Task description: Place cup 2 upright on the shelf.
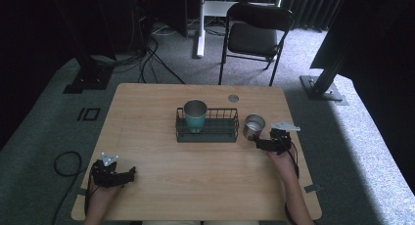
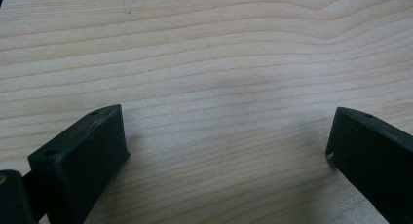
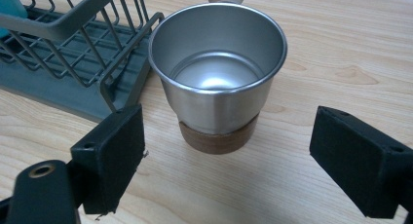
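A steel cup (image 1: 254,126) with a brown wooden base stands upright on the table just right of a dark wire rack (image 1: 207,125). In the right gripper view the cup (image 3: 217,73) sits empty just beyond my open right gripper (image 3: 226,156), whose jaws stand wide apart on either side of it without touching. In the high view my right gripper (image 1: 266,143) is close to the cup's near right side. A teal cup (image 1: 195,115) stands in the rack's left end. My left gripper (image 1: 126,175) rests open near the table's front left, over bare wood (image 2: 219,87).
The rack (image 3: 73,53) lies immediately left of the steel cup. A round grommet hole (image 1: 233,98) sits near the table's far edge. A black folding chair (image 1: 254,34) stands on the carpet beyond the table. Cables lie on the floor at the left.
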`<action>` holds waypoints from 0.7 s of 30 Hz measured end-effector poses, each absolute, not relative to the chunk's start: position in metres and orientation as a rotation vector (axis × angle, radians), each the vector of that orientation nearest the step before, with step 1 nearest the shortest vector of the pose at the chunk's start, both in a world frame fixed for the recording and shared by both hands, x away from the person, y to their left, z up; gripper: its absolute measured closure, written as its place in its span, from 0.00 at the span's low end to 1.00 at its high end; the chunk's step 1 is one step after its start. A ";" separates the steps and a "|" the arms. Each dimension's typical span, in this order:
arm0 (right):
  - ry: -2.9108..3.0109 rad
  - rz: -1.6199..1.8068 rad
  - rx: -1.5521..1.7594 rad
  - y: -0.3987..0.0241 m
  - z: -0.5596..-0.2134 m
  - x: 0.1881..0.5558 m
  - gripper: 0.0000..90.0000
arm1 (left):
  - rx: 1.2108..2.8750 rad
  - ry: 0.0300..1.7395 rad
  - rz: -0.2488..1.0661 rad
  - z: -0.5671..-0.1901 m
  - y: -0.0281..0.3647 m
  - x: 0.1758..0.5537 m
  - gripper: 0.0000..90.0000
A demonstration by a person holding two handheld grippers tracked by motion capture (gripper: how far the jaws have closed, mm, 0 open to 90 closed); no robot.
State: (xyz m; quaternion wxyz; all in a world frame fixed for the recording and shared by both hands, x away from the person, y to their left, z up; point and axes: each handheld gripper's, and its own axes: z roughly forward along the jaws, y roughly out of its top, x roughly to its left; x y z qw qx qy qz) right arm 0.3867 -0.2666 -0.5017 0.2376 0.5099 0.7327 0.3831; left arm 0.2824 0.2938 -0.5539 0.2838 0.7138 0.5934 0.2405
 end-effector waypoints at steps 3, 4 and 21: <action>2.004 1.057 1.405 -0.265 -0.504 0.390 0.14 | 1.910 1.588 0.644 -0.554 0.294 0.282 0.02; 2.004 1.056 1.402 -0.264 -0.505 0.390 0.14 | 1.910 1.588 0.644 -0.554 0.294 0.282 0.02; 1.971 1.079 1.433 -0.258 -0.512 0.405 0.14 | 1.910 1.588 0.644 -0.554 0.294 0.282 0.02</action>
